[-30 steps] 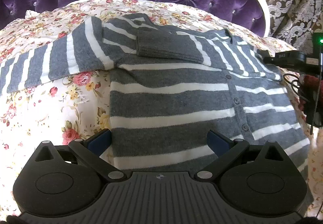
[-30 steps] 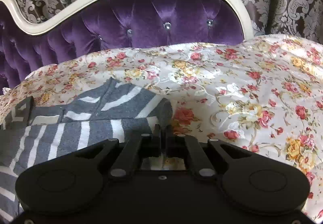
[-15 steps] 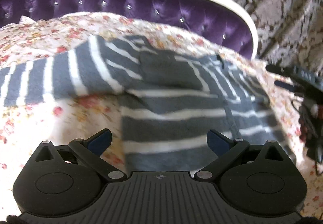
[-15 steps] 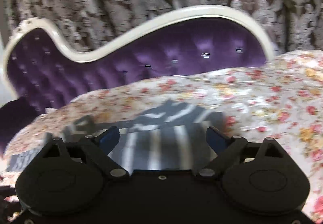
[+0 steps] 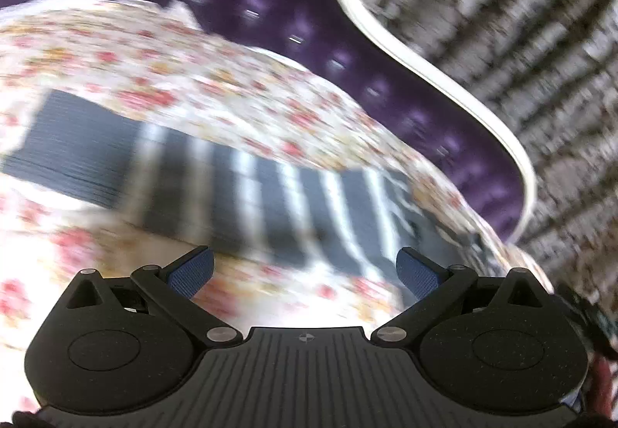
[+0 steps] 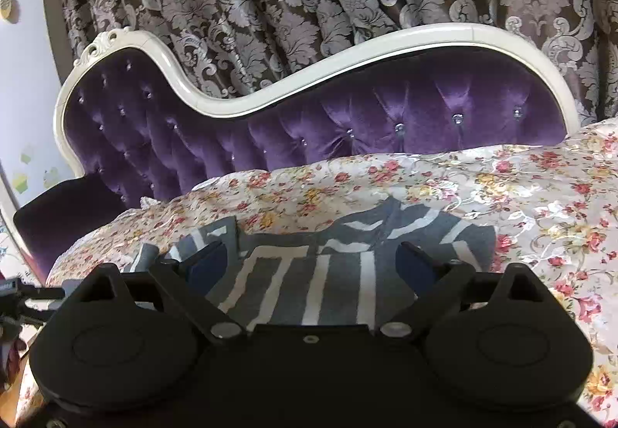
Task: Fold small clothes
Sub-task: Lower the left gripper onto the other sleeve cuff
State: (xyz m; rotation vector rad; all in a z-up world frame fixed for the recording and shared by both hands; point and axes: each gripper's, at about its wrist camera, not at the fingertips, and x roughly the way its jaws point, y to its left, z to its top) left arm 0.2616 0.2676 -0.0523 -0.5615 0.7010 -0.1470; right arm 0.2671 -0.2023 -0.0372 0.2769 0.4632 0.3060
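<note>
In the blurred left wrist view, the left gripper (image 5: 305, 275) hangs with its fingers spread wide and empty over the floral bedspread (image 5: 116, 53). Beyond it lies the striped sweater (image 5: 247, 204), grey with white bands, one sleeve stretched flat to the left. In the sharp right view, the right gripper (image 6: 314, 265), fingers likewise parted and empty, hangs above the sweater's body, spread flat before the purple headboard (image 6: 386, 123).

a grey cardigan (image 6: 340, 273) with white stripes lies flat on the floral cover, one sleeve (image 5: 239, 192) stretched out sideways; the left view is blurred.
</note>
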